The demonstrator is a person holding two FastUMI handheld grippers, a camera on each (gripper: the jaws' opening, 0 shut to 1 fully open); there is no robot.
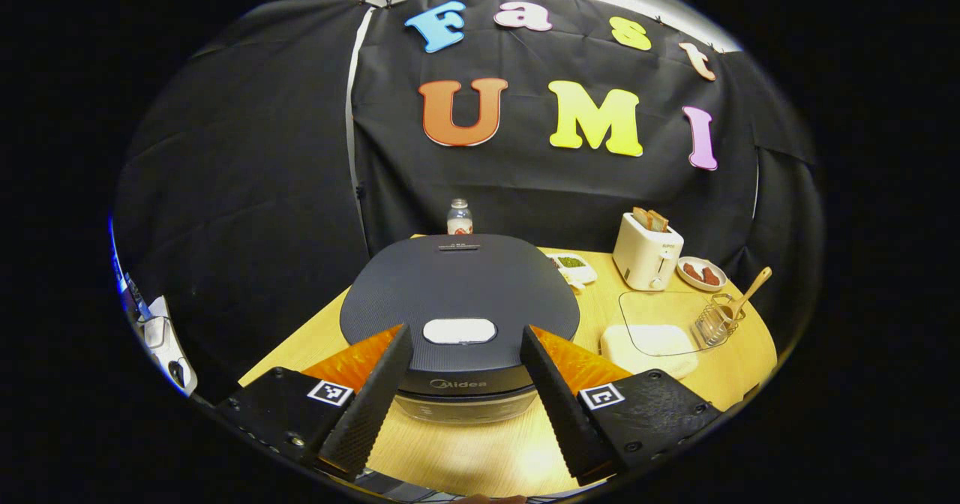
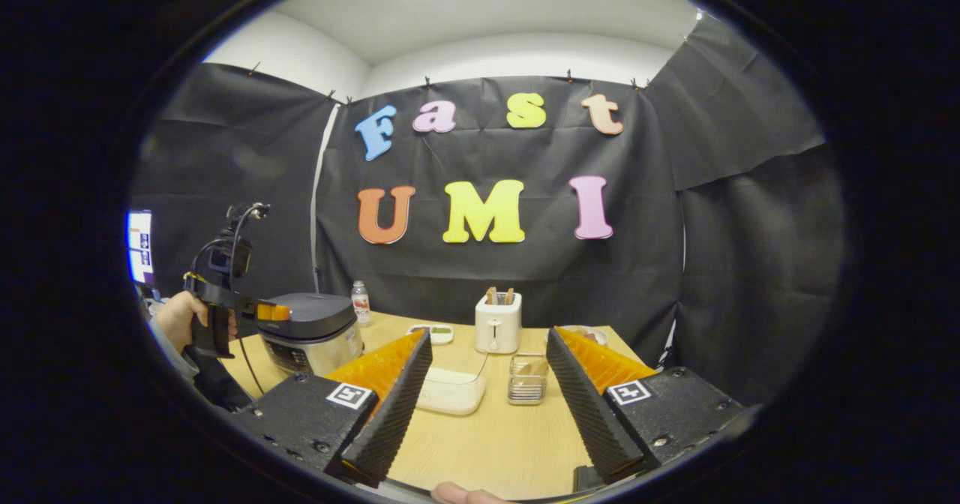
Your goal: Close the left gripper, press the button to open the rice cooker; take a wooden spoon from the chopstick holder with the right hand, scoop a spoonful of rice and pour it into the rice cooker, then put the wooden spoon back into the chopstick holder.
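**Both grippers spread, cooker lid down**

In the left gripper view, the left gripper (image 1: 465, 354) has its ribbed fingers wide apart, flanking the cooker (image 1: 459, 301): a round, dark, matte-lidded pot with a pale oval button (image 1: 459, 331) near its front edge (lid closed). Right of it on the wooden surface (image 1: 480, 451) lie a lidded rice box (image 1: 649, 343) and a wire holder (image 1: 716, 322) with the wooden spoon (image 1: 750, 288) leaning out. In the right gripper view, the right gripper (image 2: 487, 373) is likewise spread, holding nothing.
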